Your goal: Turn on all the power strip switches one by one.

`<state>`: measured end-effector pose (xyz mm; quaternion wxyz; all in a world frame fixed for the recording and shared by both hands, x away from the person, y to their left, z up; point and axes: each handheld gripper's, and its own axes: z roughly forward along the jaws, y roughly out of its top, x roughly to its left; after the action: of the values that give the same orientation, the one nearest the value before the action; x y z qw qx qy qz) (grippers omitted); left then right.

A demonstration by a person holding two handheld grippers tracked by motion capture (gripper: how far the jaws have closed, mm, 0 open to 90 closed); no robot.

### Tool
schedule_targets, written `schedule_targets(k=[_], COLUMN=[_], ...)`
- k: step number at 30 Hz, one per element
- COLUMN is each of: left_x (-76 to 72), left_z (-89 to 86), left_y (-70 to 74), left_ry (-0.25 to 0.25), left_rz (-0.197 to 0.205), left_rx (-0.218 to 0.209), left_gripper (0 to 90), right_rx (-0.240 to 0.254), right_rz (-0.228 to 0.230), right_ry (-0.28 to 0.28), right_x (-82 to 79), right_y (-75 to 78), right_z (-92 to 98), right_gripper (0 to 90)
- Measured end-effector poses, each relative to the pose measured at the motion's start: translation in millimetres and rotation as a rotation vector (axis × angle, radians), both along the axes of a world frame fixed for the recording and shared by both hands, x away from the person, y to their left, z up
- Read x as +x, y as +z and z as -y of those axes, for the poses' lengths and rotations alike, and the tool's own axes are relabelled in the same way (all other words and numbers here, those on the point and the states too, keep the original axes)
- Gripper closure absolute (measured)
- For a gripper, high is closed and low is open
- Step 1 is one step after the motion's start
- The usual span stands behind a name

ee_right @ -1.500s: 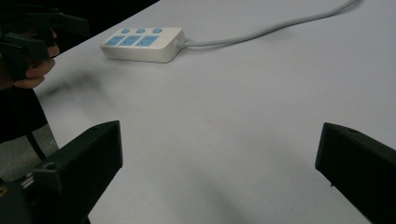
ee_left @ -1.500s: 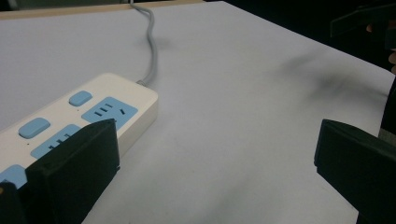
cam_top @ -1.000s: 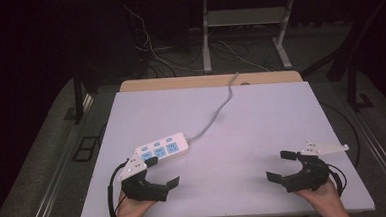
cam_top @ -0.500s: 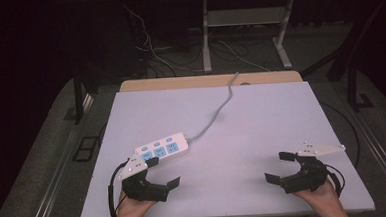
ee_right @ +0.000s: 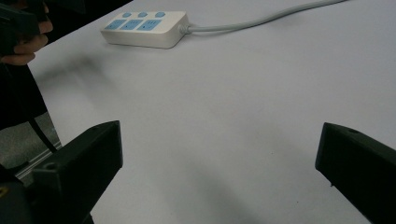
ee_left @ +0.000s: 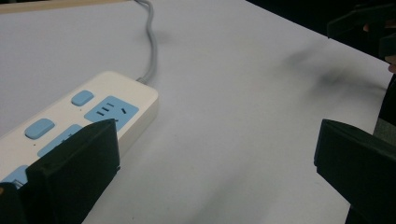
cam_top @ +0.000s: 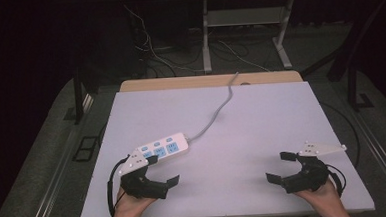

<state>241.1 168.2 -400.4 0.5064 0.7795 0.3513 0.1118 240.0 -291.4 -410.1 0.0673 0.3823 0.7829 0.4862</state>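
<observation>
We see the left tongs (cam_top: 159,171) low at the near left of the flat white counter (cam_top: 261,120), jaws spread wide, nothing between them. The white plastic power strip with blue sockets and blue buttons (cam_top: 164,145) lies flat on the counter just beyond the left tongs, near left of centre, its long side angled up to the right. In the left gripper view the power strip (ee_left: 88,116) sits right behind the left jaw, close but we cannot tell if touching; the gap between the jaws holds bare counter (ee_left: 233,93). The strip's grey round cable (cam_top: 221,107) runs from its right end up across the counter to the far edge, by the tan wooden strip (cam_top: 179,82) there. The right tongs (cam_top: 283,167) rest at the near right, well apart from the power strip, jaws also released wide, empty. In the right gripper view the power strip (ee_right: 144,29) lies far off at top left with its cable (ee_right: 261,21) trailing right, and counter (ee_right: 224,121) between the jaws. A person's hands hold both tongs from the bottom edge. Dark floor with loose black wires (cam_top: 158,55) beyond the counter.
</observation>
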Motion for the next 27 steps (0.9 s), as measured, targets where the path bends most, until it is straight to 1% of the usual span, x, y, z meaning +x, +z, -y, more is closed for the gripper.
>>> schedule_targets(k=[9,13,15,17,27], left_x=[4.4,5.7,6.7,7.2,11.2], left_z=[-1.0,-5.7,-10.3,-11.8,-24.2], left_y=[9.3,13.9,18.5,19.9,31.4], left_ry=[-0.012,-0.01,-0.005,-0.003,0.004], left_rz=[-0.018,-0.022,-0.024,-0.026,-0.03], left_rx=[0.021,0.035,0.037,0.036,0.058], left_gripper=[0.0,0.0,0.0,0.0,0.0], right_rx=[-0.004,-0.006,-0.008,-0.01,-0.017], right_rz=[0.001,-0.003,-0.003,-0.003,-0.005], right_ry=[0.001,-0.001,-0.001,0.0,0.003], right_x=[-0.2,0.1,0.2,0.3,0.8], right_y=[-0.4,-1.0,-1.2,-1.5,-2.2], right_z=[-0.6,-0.1,-0.1,-0.2,-1.1], right_gripper=[0.7,0.7,0.7,0.7,0.6])
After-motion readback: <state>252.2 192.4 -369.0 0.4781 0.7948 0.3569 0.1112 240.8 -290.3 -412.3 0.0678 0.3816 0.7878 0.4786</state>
